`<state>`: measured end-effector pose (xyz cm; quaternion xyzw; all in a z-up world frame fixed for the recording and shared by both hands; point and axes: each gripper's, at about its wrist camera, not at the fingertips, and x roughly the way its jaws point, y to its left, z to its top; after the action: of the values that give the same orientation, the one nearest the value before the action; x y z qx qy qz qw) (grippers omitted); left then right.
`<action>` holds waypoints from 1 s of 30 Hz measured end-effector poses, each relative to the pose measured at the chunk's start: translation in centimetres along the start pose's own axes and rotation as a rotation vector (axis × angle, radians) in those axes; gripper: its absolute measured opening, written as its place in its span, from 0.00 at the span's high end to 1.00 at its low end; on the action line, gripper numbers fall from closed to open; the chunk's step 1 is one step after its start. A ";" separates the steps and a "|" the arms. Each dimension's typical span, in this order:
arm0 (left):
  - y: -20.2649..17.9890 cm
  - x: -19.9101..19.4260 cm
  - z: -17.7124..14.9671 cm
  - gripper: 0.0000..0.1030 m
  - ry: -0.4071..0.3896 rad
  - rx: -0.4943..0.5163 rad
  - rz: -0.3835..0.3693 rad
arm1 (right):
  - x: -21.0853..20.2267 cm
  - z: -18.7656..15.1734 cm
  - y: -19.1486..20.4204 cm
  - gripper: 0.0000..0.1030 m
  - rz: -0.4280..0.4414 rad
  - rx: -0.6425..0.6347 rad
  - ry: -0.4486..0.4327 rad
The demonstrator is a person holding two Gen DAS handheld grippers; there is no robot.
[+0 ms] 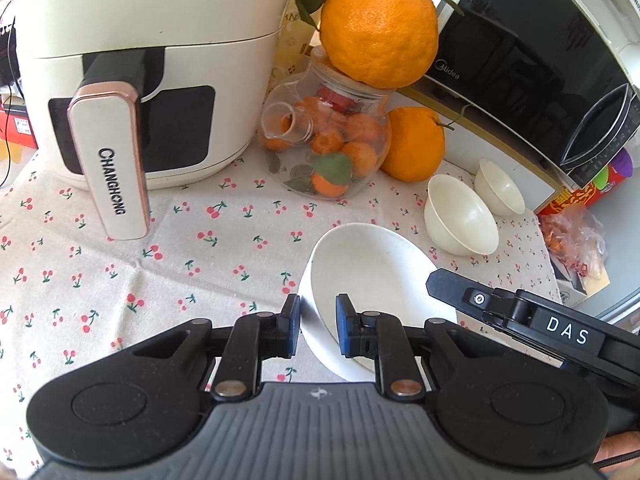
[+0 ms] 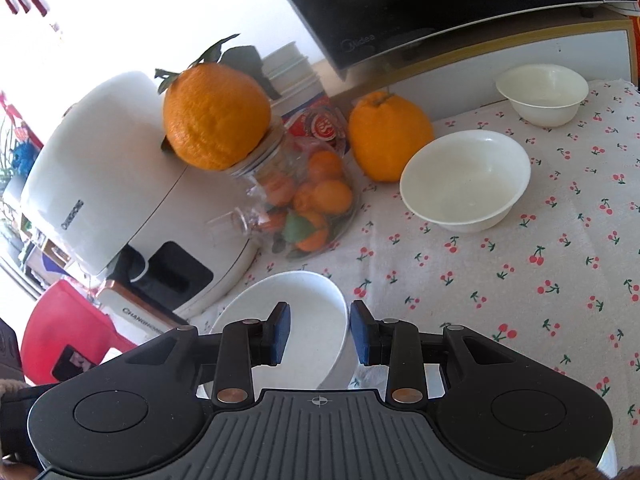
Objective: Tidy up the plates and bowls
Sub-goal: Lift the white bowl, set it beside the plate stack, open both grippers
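A large white bowl (image 1: 372, 276) sits tilted on the cherry-print cloth (image 1: 120, 276). My left gripper (image 1: 318, 330) straddles its near rim, one blue pad outside and one inside, with a small gap to the wall. My right gripper (image 2: 320, 330) straddles the same bowl's (image 2: 304, 320) rim from the other side, also with gaps. Its black arm (image 1: 532, 320) shows in the left wrist view. Two cream bowls stand further right: a medium one (image 1: 460, 216) (image 2: 464, 180) and a small one (image 1: 498, 186) (image 2: 542, 94).
A white air fryer (image 1: 132, 72) (image 2: 108, 184) stands at the back left. A glass jar of small oranges (image 1: 324, 148) (image 2: 296, 200) carries a big orange (image 1: 378, 28) (image 2: 216, 116); another orange (image 1: 414, 144) (image 2: 388, 136) lies beside it. A black microwave (image 1: 532, 60) stands behind.
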<state>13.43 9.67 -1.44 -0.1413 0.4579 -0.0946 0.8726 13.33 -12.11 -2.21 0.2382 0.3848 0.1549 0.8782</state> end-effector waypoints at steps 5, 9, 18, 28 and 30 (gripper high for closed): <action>1.6 -1.2 -0.6 0.84 0.019 -0.005 0.010 | 0.1 -1.5 1.4 0.69 0.025 -0.040 0.039; 2.5 -2.0 -1.2 0.84 0.040 0.002 0.010 | 0.1 -2.3 2.4 0.69 0.042 -0.068 0.059; 3.6 -1.8 -2.3 0.84 0.107 0.019 0.024 | 0.8 -3.9 3.5 0.67 0.045 -0.113 0.102; 3.9 -1.6 -2.4 0.83 0.125 0.004 0.011 | 1.2 -4.2 3.7 0.66 0.033 -0.132 0.103; 3.9 -1.6 -2.4 0.80 0.124 0.002 0.005 | 1.2 -4.1 3.6 0.66 0.036 -0.127 0.104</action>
<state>10.70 13.47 -2.83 -0.1332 0.5113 -0.1015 0.8429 10.73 -7.33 -3.46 0.1807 0.4149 0.2068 0.8675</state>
